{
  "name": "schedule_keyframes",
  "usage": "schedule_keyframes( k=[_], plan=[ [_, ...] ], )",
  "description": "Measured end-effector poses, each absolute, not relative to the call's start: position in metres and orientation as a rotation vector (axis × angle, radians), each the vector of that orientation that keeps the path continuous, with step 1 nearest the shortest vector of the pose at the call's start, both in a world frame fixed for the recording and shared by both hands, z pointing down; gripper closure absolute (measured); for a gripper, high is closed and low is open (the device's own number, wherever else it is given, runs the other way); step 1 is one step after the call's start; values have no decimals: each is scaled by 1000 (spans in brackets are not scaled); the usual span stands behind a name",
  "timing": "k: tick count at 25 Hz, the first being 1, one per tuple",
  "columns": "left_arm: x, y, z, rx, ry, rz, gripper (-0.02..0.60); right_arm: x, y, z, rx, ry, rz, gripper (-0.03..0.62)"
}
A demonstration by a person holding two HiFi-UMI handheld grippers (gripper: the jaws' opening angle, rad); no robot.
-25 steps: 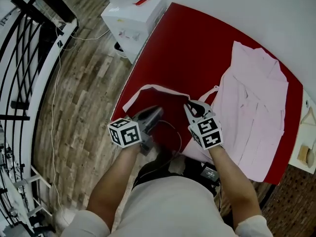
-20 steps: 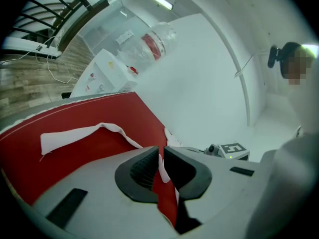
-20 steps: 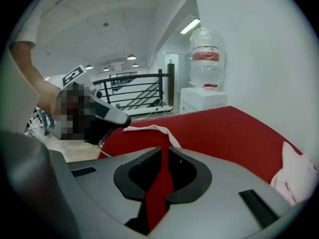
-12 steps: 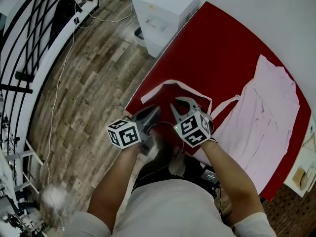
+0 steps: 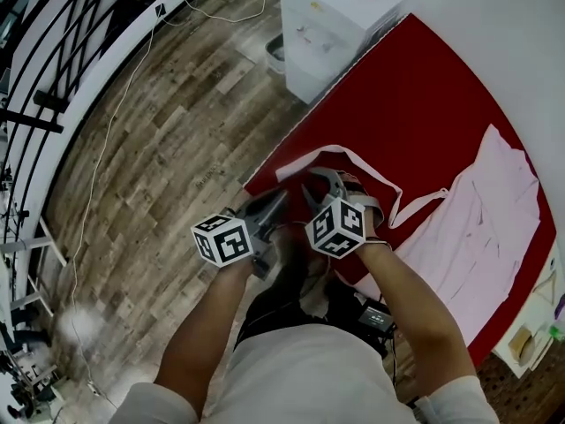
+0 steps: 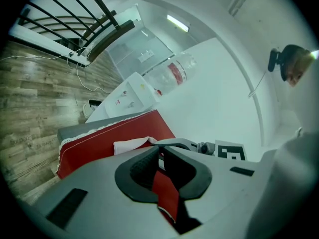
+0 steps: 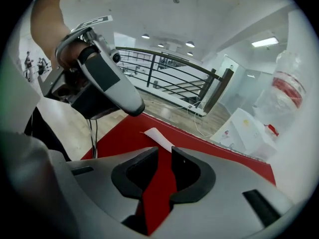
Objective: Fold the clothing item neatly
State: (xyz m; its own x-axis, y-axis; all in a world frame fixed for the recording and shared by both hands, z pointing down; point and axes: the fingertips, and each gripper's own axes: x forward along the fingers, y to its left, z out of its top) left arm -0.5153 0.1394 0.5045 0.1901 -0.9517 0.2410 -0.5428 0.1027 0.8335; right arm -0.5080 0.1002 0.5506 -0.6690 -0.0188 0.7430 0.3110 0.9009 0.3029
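Note:
A pale pink shirt [image 5: 494,219] lies spread on the red table [image 5: 415,87] at the right. Its long sleeve [image 5: 353,155] stretches left toward the table's near corner. My right gripper [image 5: 320,182] hovers over the sleeve's end. Its jaws have just been opening and stand slightly apart, with only red table showing between them [image 7: 164,153]. The cuff [image 7: 155,135] lies just beyond the tips. My left gripper [image 5: 281,199] sits close beside it at the table's edge, shut, with nothing seen between its pads [image 6: 160,151]. A pink fold [image 6: 130,146] lies ahead of it.
A white water dispenser [image 5: 340,20] stands on the wooden floor [image 5: 177,131] past the table's far left side. A black railing [image 5: 53,51] runs along the left. A wooden hanger [image 5: 552,285] lies off the table's right end.
The right gripper has swung left and rolled over, ending close beside the left gripper near the table's corner. Its jaws have parted a little. The view has shifted left.

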Motion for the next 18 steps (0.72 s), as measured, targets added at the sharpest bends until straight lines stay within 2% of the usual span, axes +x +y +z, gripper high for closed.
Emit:
schedule_keyframes(
  k=[7,18],
  plan=[
    [-522,148,507,1535,-1483,-587,569,-527,114,568,-354,-2133,-779,522],
    [-525,155,508,1523,-1483,-601,569,-539,110,573,-381,-2077,-813,522]
  ],
)
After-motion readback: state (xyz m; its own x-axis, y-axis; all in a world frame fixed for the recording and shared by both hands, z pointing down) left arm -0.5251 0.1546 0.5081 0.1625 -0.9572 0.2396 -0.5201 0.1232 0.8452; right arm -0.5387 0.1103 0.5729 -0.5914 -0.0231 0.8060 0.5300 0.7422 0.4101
